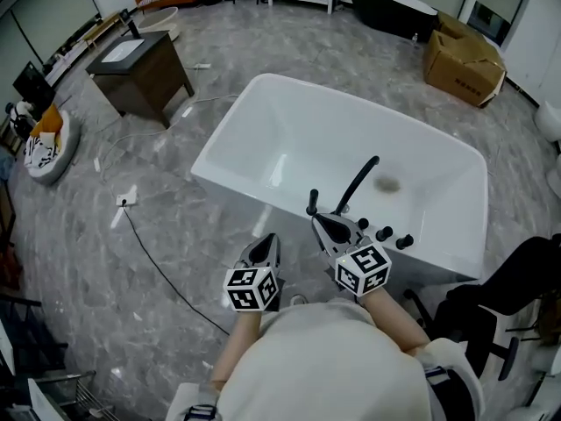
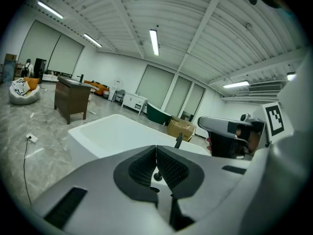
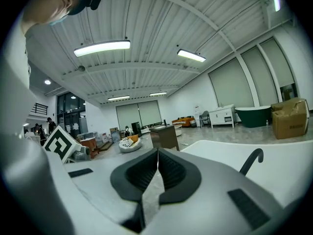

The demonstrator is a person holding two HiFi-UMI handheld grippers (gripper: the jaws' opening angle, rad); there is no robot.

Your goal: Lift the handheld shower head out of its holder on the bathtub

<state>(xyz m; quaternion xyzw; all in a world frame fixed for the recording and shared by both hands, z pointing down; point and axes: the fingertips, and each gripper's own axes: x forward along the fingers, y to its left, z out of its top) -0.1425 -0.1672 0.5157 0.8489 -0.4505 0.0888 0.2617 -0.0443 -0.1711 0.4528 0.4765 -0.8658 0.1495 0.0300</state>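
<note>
A white bathtub [image 1: 263,112] fills the middle of the head view. On its near rim stand a curved black spout [image 1: 358,185], black knobs [image 1: 384,233] and the black handheld shower head [image 1: 312,203], upright in its holder. My right gripper [image 1: 321,224] is shut and empty, its tips just short of the shower head. My left gripper [image 1: 266,246] is also shut and empty, lower left of it, outside the tub wall. The left gripper view shows the shower head [image 2: 178,141] just beyond the closed jaws. The right gripper view shows the spout [image 3: 252,160] to the right.
A dark wooden cabinet [image 1: 140,73] stands at the far left. A cardboard box [image 1: 463,64] and a black tub [image 1: 390,5] are at the back right. A cable [image 1: 158,266] runs over the grey floor. A black chair [image 1: 500,305] is close on the right.
</note>
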